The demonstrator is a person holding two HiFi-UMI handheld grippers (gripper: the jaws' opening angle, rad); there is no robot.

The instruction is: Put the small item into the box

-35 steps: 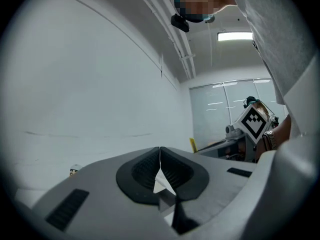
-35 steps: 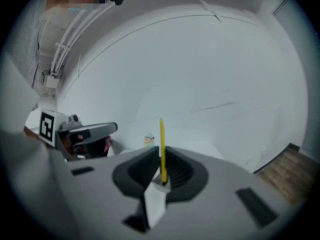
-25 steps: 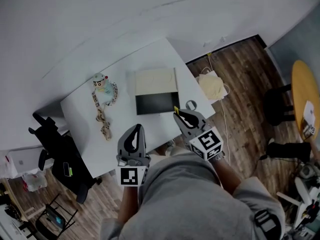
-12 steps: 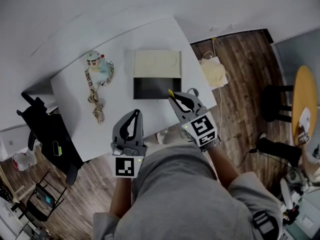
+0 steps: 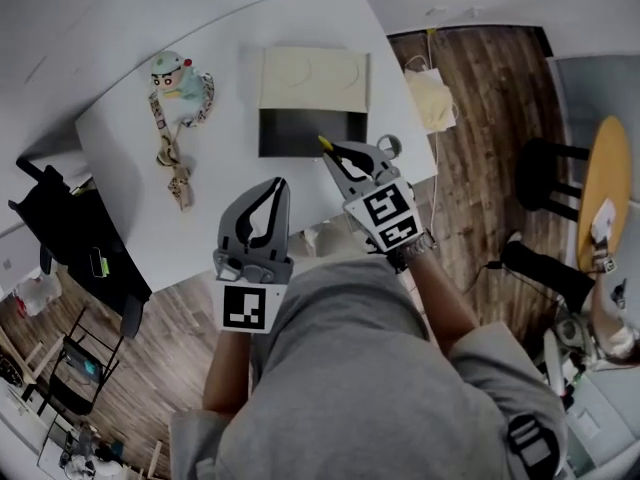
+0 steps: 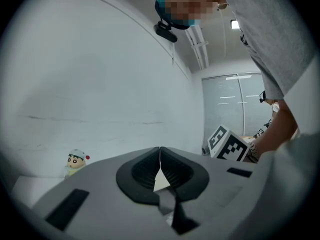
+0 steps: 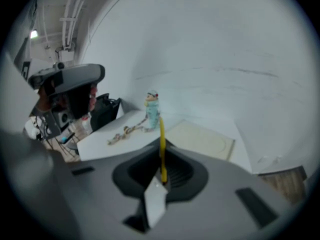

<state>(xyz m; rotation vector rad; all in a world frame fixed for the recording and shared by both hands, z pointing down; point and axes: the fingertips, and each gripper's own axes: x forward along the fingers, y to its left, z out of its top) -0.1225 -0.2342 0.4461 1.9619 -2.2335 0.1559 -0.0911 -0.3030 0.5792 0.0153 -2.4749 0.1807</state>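
Observation:
An open box lies on the white table (image 5: 130, 138), its black tray (image 5: 312, 133) toward me and its cream lid (image 5: 313, 78) flat behind it. My right gripper (image 5: 326, 146) is shut on a thin yellow item (image 5: 323, 142), its tip at the tray's near edge. In the right gripper view the yellow item (image 7: 161, 136) sticks up between the closed jaws, with the lid (image 7: 200, 136) beyond. My left gripper (image 5: 278, 184) hangs shut and empty over the table's front edge; its jaws (image 6: 160, 151) meet with nothing between them.
A cartoon figurine (image 5: 173, 76) with a beaded lanyard (image 5: 176, 158) lies at the table's left; it also shows as the figurine (image 6: 76, 161) and the figurine (image 7: 152, 109). On the floor are a white bag (image 5: 432, 98), a black chair (image 5: 75, 253), a stool (image 5: 545, 163) and a round wooden table (image 5: 598, 198).
The right gripper, still holding the yellow item, has moved forward to the black tray's near edge. The left gripper stays shut and has barely moved relative to the table.

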